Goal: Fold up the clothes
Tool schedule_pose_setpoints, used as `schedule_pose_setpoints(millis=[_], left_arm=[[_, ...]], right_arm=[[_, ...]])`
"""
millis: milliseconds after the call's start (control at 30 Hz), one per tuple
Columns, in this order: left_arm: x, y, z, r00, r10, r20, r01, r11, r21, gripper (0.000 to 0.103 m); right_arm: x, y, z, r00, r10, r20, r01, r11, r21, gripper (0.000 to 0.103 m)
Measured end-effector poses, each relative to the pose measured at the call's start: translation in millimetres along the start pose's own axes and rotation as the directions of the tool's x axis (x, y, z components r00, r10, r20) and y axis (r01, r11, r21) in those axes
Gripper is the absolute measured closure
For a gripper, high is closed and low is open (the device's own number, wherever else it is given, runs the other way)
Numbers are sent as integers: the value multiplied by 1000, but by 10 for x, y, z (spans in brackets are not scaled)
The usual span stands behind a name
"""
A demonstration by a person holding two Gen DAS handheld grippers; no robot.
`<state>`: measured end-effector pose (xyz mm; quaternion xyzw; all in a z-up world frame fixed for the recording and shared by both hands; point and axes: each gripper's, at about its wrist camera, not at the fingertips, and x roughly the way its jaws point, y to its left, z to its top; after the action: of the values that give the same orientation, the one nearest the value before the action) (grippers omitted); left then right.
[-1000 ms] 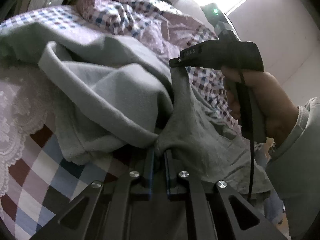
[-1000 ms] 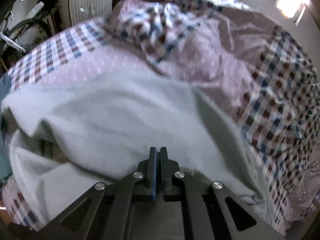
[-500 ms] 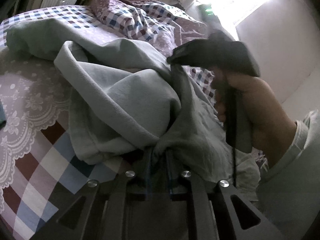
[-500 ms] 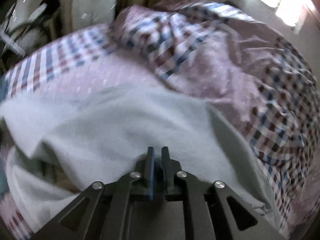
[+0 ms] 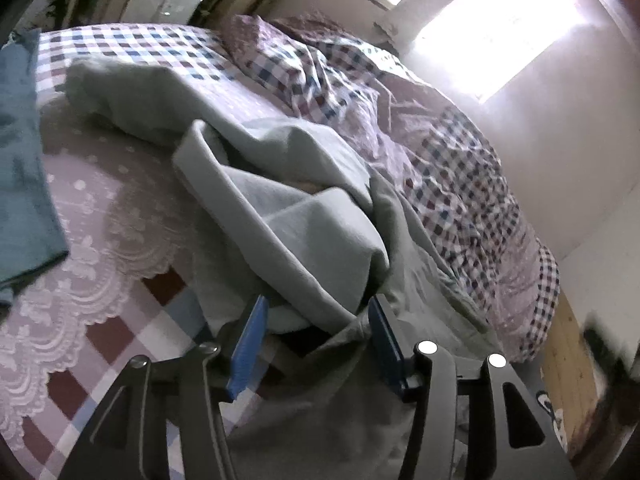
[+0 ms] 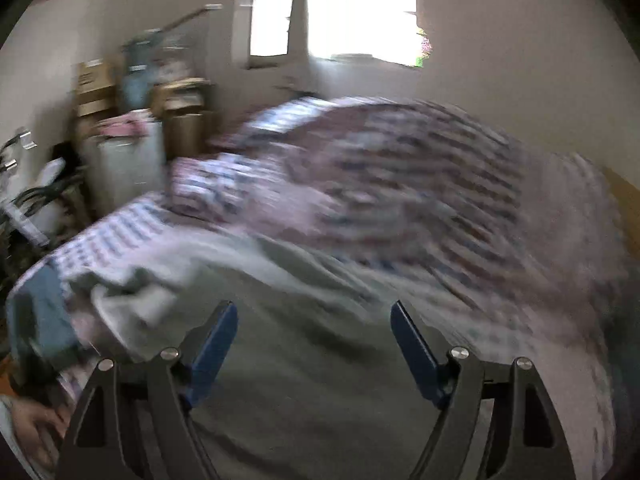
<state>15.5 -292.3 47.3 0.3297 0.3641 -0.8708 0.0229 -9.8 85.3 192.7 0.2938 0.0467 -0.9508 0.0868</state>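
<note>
A rumpled pale grey-green fleece garment (image 5: 304, 216) lies bunched on the checked bed (image 5: 120, 360). Both grippers' fingers, left (image 5: 316, 336) and right (image 6: 314, 344), are spread (holding nothing). It likely needs regrasping and flattening.

Both grippers, clamped on the grey garment (image 5: 304, 236) a second ago, are now released. The left gripper (image 5: 316, 334) is spread wide, cloth bunched loose between its blue pads (image 5: 248, 344). The right gripper (image 6: 312, 344) is likewise spread, lifted away and heavily blurred; more wall and window (image 6: 352, 8) are seen than before. The other gripper and the hand holding it are gone from the left view. A teal cloth (image 5: 20, 168) is now exposed at left.
</note>
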Motion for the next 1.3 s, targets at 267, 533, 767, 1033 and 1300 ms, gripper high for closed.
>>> schedule_pose_setpoints(millis=[267, 533, 767, 1033, 1300], left_arm=[[-227, 1, -174, 998, -39, 51, 36, 998, 56, 35], [-638, 87, -658, 999, -11, 32, 5, 986, 166, 28], [-1126, 598, -1103, 997, -38, -64, 40, 999, 22, 20], [-1527, 1228, -1445, 990, 41, -138, -56, 993, -100, 19], [-1605, 1404, -1767, 976, -19, -219, -15, 988, -152, 19]], right_arm=[[-661, -1179, -1502, 998, 0, -60, 30, 863, 504, 21], [-927, -1021, -2008, 1000, -16, -18, 23, 844, 536, 21], [-990, -436, -1915, 998, 28, 47, -45, 911, 410, 21], [-1002, 650, -1955, 990, 118, 79, -134, 961, 242, 21], [-900, 1504, -2101, 982, 182, 55, -186, 980, 70, 21]])
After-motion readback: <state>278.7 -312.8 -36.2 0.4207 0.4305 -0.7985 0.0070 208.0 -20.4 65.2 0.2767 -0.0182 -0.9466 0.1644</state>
